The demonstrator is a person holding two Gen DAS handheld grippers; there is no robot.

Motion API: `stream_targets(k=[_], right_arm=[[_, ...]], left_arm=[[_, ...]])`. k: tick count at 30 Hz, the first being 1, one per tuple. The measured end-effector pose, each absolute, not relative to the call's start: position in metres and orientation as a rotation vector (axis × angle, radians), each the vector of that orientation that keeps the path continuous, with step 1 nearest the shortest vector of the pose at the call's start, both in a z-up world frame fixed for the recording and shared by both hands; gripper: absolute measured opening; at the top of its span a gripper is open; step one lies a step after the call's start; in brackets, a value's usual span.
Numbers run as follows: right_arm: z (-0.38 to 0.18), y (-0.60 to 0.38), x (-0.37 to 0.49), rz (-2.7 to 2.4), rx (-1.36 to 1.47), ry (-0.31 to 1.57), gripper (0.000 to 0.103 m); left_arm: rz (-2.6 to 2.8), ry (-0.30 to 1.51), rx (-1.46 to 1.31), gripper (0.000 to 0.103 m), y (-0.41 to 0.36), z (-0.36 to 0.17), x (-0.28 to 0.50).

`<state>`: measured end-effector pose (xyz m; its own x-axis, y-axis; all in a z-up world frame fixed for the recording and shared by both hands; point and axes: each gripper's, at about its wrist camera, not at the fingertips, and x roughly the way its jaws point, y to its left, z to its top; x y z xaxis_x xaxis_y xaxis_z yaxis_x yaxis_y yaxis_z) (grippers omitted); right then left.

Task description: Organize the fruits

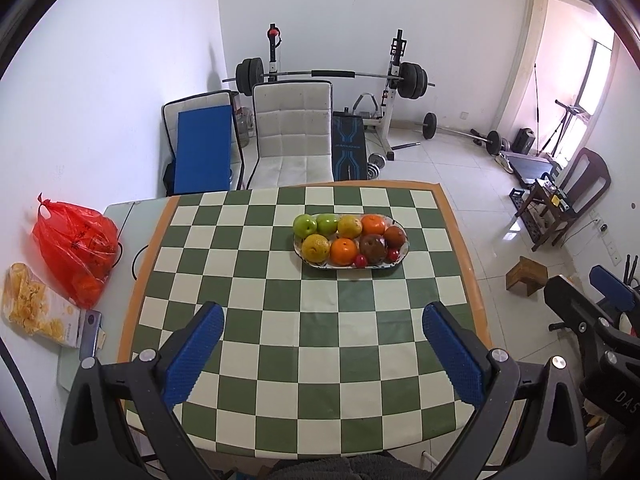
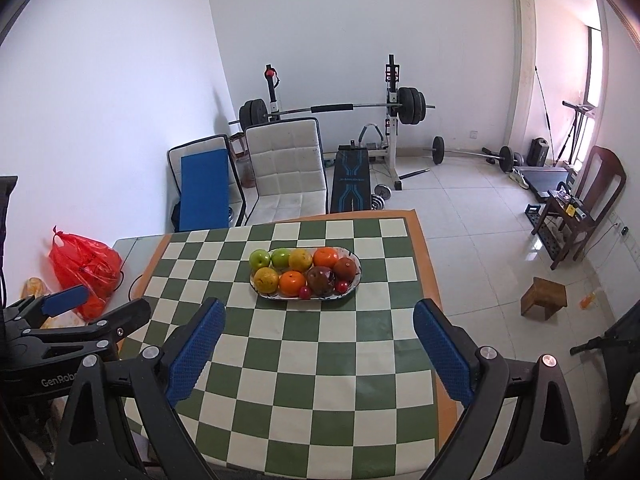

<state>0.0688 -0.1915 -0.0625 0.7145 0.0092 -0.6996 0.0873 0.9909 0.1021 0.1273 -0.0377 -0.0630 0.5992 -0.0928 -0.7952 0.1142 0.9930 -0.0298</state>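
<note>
- The fruits sit together on an oval plate (image 1: 304, 258) toward the far half of the checkered tabletop (image 1: 280, 320), roughly midway between its left and right edges.
- The plate's long axis runs across the tabletop, left edge to right edge; two rows of fruit follow it, with green apples (image 1: 305, 225) at the far-left end, oranges (image 1: 344, 251) in the middle and a dark fruit (image 1: 373, 249) and small red ones toward the right end.
- The plate lies straight ahead of both pairs of fingers, well apart from them, with bare checkered cloth between.
- The left gripper (image 1: 323, 350) hovers over the near edge with its blue fingers (image 1: 452, 350) spread wide and nothing between them.
- The right gripper (image 2: 318, 346) hovers likewise, fingers (image 2: 442, 350) wide apart and empty; the plate appears slightly left of its centre line.
- Neither hand looks clearly nearer; a forward reach would probably serve either, the left end favouring the left gripper.
- A red plastic bag (image 1: 76, 248) lies off the tabletop's left edge.
</note>
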Motion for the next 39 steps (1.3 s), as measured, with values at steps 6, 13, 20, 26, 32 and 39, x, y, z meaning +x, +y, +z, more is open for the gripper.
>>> stream_targets(k=[6,13,20,26,32,39], right_arm=[[-0.073,-0.2,0.083,-0.061,0.14,0.772,0.099],[-0.096,-0.207,0.122,-0.08,0.117,0.77,0.1],[-0.133,-0.212,0.165,-0.1,0.102,0.811,0.1],[-0.168,-0.216,0.197,-0.108,0.099,0.863,0.1],[-0.196,-0.218,0.221,-0.106,0.103,0.911,0.1],[-0.206,-0.216,0.233,-0.112,0.098,0.92,0.1]], left_arm=[[-0.112,0.911,0.022,0.102,-0.04,-0.068,0.136],[-0.093,0.909,0.035,0.103,-0.046,-0.087,0.167],[-0.061,0.941,0.045,0.103,-0.048,-0.115,0.203],[-0.042,0.982,0.046,0.103,-0.047,-0.142,0.228],[-0.027,1.004,0.062,0.103,-0.047,-0.158,0.241],[-0.023,1.006,0.066,0.103,-0.044,-0.162,0.246]])
